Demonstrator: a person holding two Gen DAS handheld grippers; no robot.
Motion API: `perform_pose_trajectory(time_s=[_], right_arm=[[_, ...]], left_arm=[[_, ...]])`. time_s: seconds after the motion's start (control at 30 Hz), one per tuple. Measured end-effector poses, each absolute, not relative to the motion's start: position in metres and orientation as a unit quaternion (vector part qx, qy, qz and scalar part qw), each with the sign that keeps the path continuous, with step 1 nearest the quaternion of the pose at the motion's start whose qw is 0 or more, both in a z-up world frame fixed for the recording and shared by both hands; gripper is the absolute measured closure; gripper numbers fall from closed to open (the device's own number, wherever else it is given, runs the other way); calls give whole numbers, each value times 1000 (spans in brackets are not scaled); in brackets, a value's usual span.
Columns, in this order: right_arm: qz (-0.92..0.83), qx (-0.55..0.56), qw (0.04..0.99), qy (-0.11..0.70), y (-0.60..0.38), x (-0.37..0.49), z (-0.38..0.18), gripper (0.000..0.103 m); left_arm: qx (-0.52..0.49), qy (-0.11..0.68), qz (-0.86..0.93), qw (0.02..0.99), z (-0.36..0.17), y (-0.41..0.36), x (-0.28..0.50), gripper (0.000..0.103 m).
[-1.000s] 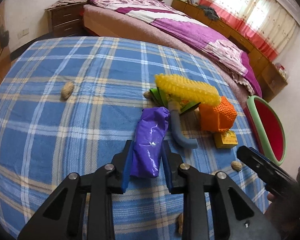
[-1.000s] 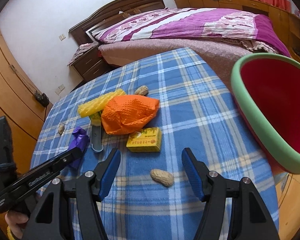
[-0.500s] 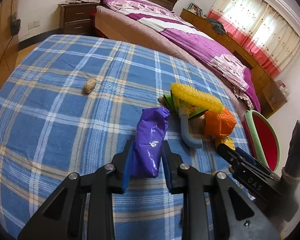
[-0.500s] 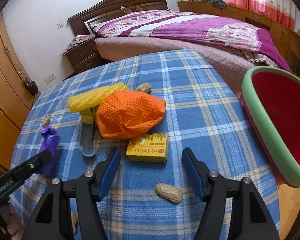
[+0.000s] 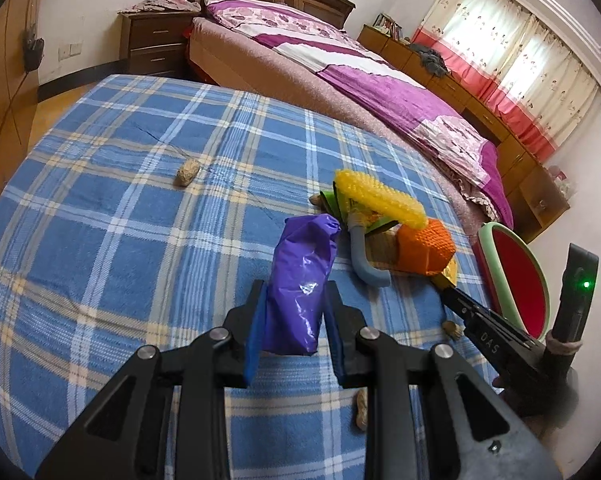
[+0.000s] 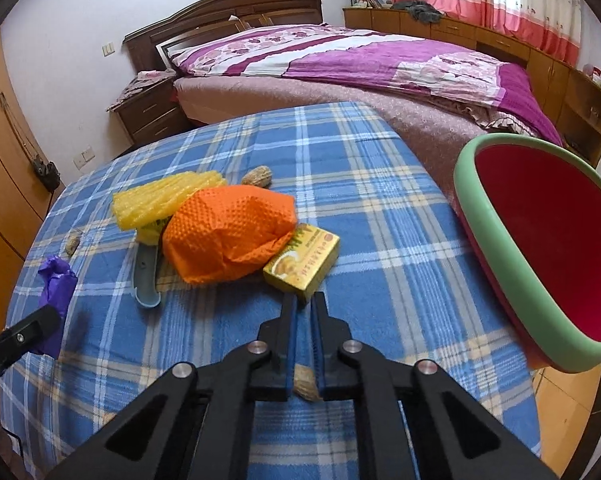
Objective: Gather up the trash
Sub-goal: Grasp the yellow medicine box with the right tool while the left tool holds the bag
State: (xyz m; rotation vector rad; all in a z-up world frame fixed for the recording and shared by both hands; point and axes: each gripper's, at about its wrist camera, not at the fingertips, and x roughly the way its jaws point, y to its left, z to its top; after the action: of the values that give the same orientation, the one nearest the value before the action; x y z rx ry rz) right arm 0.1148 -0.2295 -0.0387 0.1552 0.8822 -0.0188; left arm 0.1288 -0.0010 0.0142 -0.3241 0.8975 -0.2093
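Four peanuts (image 5: 187, 172); left gripper (image 5: 295, 328) clamps purple wrapper (image 5: 300, 292); right gripper (image 6: 301, 312) clenched on yellow box (image 6: 302, 264).

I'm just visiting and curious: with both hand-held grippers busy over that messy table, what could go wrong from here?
The right hand-held gripper has shut at the corner of the yellow box; whether it pinches the box is unclear, and such a thin hold might slip.

The purple bag, clamped in the left hand-held gripper, is crumpled and slick-looking, so it might slide out.

The green-rimmed bin stands beyond the table edge; a short toss could miss it.
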Motion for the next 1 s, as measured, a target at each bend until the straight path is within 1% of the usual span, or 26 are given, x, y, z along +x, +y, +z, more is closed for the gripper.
perform_pose_trajectory(time_s=[0.37, 0.43, 0.5, 0.53, 0.57, 0.6, 0.77, 1.0], right_arm=[[31, 100, 902, 419, -234, 96, -31, 96], [34, 100, 903, 417, -235, 95, -29, 91], [35, 101, 903, 416, -237, 96, -30, 67], [35, 103, 904, 414, -239, 98, -30, 62], [32, 104, 904, 413, -240, 100, -30, 52], [30, 105, 904, 413, -241, 102, -31, 46], [26, 95, 902, 420, -242, 119, -37, 45], [23, 38, 904, 424, -232, 143, -40, 41]], left_arm=[[-164, 428, -89, 884, 16, 4, 122, 75], [-166, 430, -87, 883, 15, 5, 124, 75], [-166, 433, -84, 882, 13, 5, 127, 75], [-167, 435, -83, 881, 12, 5, 128, 75], [-167, 436, -82, 881, 11, 5, 129, 75], [-167, 436, -81, 880, 10, 6, 130, 75], [-166, 443, -79, 877, 5, 5, 136, 75], [-166, 451, -83, 873, 0, 1, 142, 75]])
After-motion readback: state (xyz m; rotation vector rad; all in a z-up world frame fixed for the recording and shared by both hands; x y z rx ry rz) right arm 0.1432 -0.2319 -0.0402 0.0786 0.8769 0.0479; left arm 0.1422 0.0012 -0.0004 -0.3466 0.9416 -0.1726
